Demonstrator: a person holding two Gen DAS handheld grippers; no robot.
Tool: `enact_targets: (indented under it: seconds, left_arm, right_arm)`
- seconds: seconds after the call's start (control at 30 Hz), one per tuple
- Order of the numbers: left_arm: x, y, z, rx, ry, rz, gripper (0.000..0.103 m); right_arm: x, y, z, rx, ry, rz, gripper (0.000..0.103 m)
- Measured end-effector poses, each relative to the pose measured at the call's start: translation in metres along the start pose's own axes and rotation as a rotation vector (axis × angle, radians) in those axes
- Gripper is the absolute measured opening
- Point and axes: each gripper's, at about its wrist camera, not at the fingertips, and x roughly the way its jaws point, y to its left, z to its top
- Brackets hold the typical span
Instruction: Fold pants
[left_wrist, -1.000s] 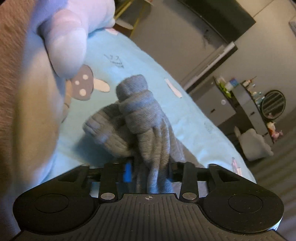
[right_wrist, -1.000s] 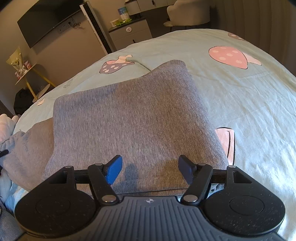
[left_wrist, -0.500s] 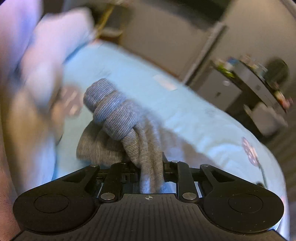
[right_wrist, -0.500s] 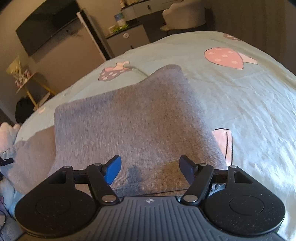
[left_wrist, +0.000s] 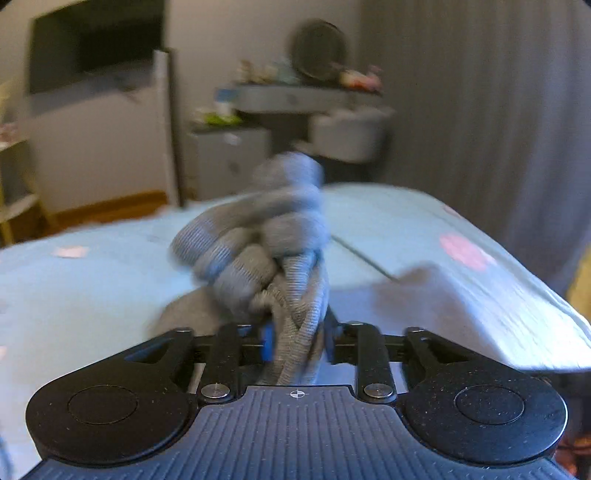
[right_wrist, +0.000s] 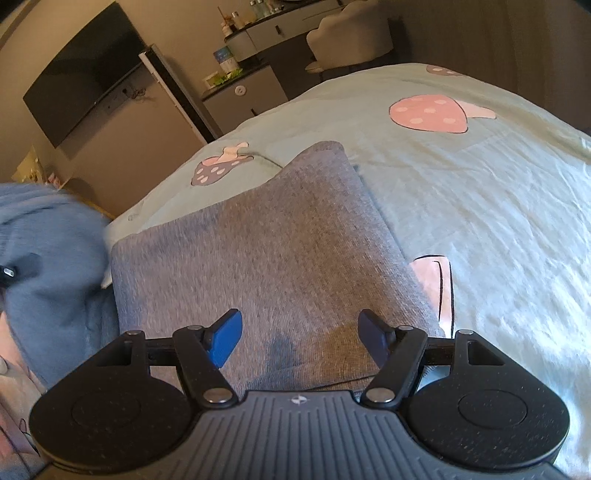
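Observation:
The grey knit pants (right_wrist: 280, 251) lie partly folded flat on the light blue bedsheet (right_wrist: 480, 206). My right gripper (right_wrist: 299, 338) is open and empty, hovering just above the near edge of the folded part. My left gripper (left_wrist: 297, 343) is shut on the bunched, ribbed end of the pants (left_wrist: 258, 243) and holds it lifted above the bed; this view is blurred. That lifted grey bunch also shows at the left edge of the right wrist view (right_wrist: 48, 251).
The bedsheet has pink mushroom prints (right_wrist: 428, 112). Beyond the bed stand a wall TV (right_wrist: 85, 70), a grey cabinet (right_wrist: 247, 92), a dresser with bottles and a padded chair (right_wrist: 351, 40). A grey curtain (left_wrist: 480, 110) hangs at the right.
My left gripper has swung round with the bunched pants end, lifting it and turning to face the far side of the room. The right gripper has stayed open over the folded part.

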Motion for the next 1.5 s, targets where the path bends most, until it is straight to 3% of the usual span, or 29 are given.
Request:
enact_targets:
  seconds: [0.07, 0.1, 0.27, 0.37, 0.43, 0.5, 0.6, 0.67, 0.93, 1.23, 1.3, 1.37, 1.43, 1.5]
  left_arm:
    - [0.01, -0.016, -0.01, -0.011, 0.028, -0.066, 0.092]
    - [0.013, -0.021, -0.015, -0.008, 0.033, -0.077, 0.095]
    - [0.007, -0.022, -0.022, 0.042, 0.031, -0.046, 0.095]
    - [0.002, 0.009, -0.03, -0.028, 0.039, 0.087, 0.096]
    - [0.008, 0.04, -0.036, -0.148, 0.064, 0.205, 0.096]
    - [0.01, 0.076, -0.05, -0.33, 0.124, 0.316, 0.096]
    - [0.022, 0.119, -0.067, -0.592, 0.25, 0.34, 0.096]
    - [0.026, 0.13, -0.074, -0.671, 0.283, 0.341, 0.096]
    - [0.044, 0.116, -0.068, -0.513, 0.265, 0.421, 0.096]
    - [0.05, 0.132, -0.079, -0.613, 0.283, 0.35, 0.096]
    - [0.052, 0.133, -0.079, -0.617, 0.281, 0.355, 0.096]
    - [0.049, 0.132, -0.078, -0.613, 0.266, 0.366, 0.096]
    - [0.047, 0.132, -0.077, -0.615, 0.243, 0.374, 0.096]
    - [0.045, 0.133, -0.077, -0.627, 0.224, 0.382, 0.096]
  right_arm:
    - [0.0, -0.002, 0.0, 0.01, -0.001, 0.008, 0.07]
    - [0.0, -0.003, 0.001, 0.015, -0.002, 0.012, 0.07]
    - [-0.003, -0.005, 0.002, 0.028, -0.018, 0.03, 0.071]
    - [-0.009, -0.002, 0.004, 0.026, -0.056, 0.058, 0.071]
    - [-0.01, 0.003, 0.006, 0.032, -0.063, 0.123, 0.074]
    - [-0.001, 0.011, 0.008, 0.048, -0.038, 0.199, 0.078]
    - [0.022, 0.023, 0.016, 0.055, 0.043, 0.276, 0.078]
    - [0.037, 0.028, 0.026, 0.056, 0.072, 0.279, 0.078]
    - [0.095, 0.016, 0.054, 0.162, 0.213, 0.357, 0.084]
    - [0.143, 0.011, 0.064, 0.269, 0.302, 0.562, 0.092]
    - [0.146, 0.017, 0.067, 0.234, 0.301, 0.571, 0.088]
    - [0.143, 0.024, 0.068, 0.161, 0.294, 0.556, 0.06]
    - [0.145, 0.025, 0.07, 0.157, 0.304, 0.575, 0.061]
    - [0.151, 0.025, 0.07, 0.17, 0.328, 0.583, 0.069]
